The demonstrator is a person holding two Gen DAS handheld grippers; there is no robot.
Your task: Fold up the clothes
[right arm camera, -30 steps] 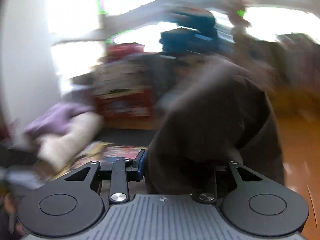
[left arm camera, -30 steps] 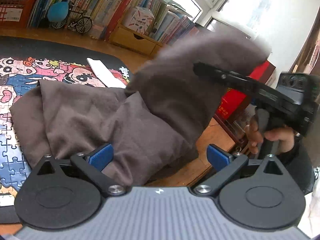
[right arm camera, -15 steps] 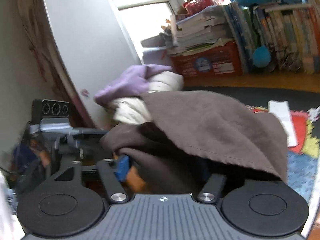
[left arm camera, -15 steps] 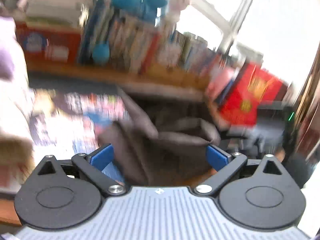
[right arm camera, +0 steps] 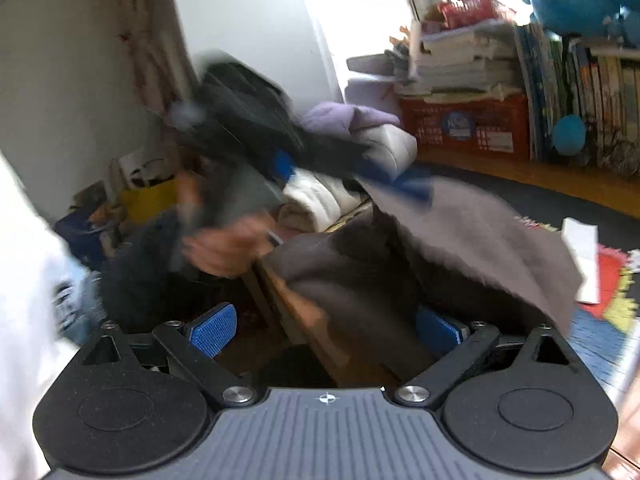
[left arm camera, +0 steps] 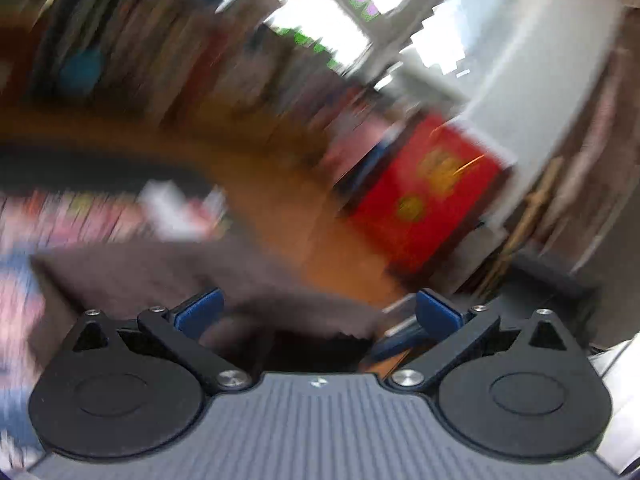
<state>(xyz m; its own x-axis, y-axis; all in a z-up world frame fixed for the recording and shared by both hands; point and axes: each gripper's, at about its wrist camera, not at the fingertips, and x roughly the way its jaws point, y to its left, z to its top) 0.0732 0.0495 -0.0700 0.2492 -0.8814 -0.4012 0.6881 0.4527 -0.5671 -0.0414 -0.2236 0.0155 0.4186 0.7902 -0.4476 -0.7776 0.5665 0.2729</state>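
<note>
The right gripper has just been opening; its jaws stand wide apart, with the soft brown cloth garment lying loose just ahead. The left gripper is wide apart too. The top flap could slide off and undo the fold.

Daylight from blown-out windows beyond the jaws. Left wrist view: heavy motion streaks everywhere ahead of the jaws. Right wrist view: books sharp, person's hand smeared; fisheye bends edges.
</note>
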